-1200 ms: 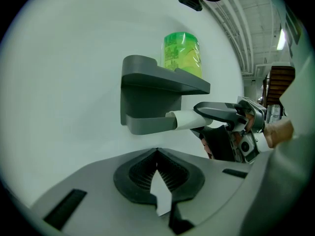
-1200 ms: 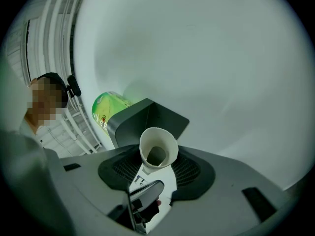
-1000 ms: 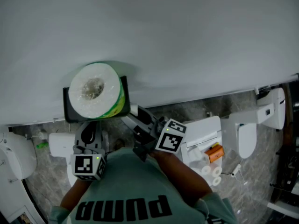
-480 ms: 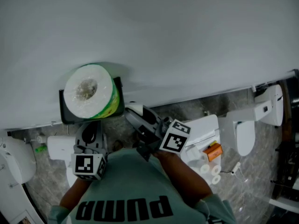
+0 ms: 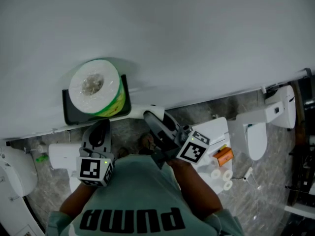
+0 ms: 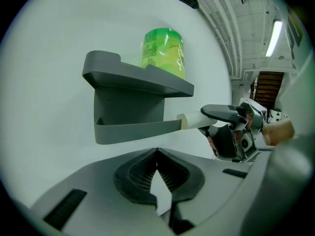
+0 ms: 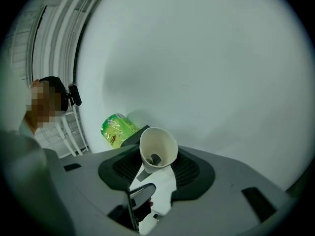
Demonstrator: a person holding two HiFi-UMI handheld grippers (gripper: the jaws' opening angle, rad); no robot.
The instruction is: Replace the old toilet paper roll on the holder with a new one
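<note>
Jaws of right gripper point(image 7: 156, 167) pinching bare cardboard tube point(image 7: 158, 149), tube's far end at lower arm of wall holder point(image 6: 130, 87). Jaws of left gripper point(image 6: 157, 154) pressed together, empty, near holder. New roll point(image 5: 94, 86), green-wrapped, upright on holder's top shelf.

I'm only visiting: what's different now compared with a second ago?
The right gripper has moved right, away from the holder, drawing the empty cardboard tube held in its fingers along the holder's lower arm. The tube's end is now about at the arm's tip. Unchanged: the wrapped new roll sits on the holder's shelf, and the left gripper is empty below it.
</note>
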